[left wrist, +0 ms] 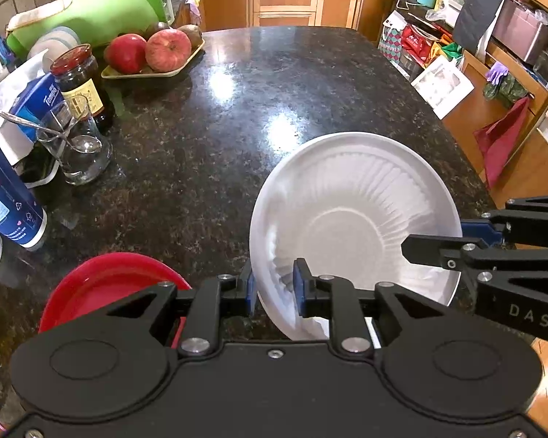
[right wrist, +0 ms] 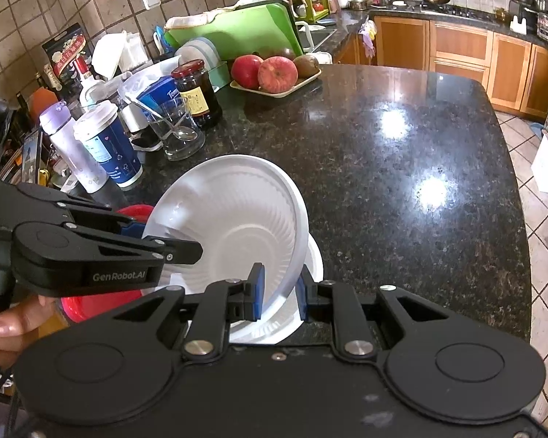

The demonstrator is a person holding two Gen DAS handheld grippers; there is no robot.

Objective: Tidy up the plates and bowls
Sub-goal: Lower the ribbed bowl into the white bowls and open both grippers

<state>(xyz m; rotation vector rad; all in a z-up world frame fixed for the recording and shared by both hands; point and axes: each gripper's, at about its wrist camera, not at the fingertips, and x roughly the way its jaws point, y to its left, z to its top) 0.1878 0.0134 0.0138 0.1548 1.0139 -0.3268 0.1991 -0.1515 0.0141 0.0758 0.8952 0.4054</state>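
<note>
A white ribbed foam bowl (left wrist: 350,197) (right wrist: 237,204) hangs tilted over the dark granite counter (left wrist: 237,127), held at two opposite sides of its rim. My left gripper (left wrist: 276,292) (right wrist: 164,239) has its blue pads on either side of the near-left rim, pressing the wall, which looks creased there. My right gripper (right wrist: 279,294) (left wrist: 445,241) is shut on the opposite rim. A second white bowl (right wrist: 312,262) lies on the counter right beneath the tilted one. Left of them sits a red bowl (left wrist: 106,284) (right wrist: 91,304), partly hidden by the left gripper.
Along the counter's left side stand a glass with a spoon (left wrist: 80,153), a dark jar (left wrist: 78,84), a blue cup (left wrist: 7,204) and a tray of apples (left wrist: 153,54). A hand (right wrist: 7,325) holds the left gripper. The counter's edge runs on the right.
</note>
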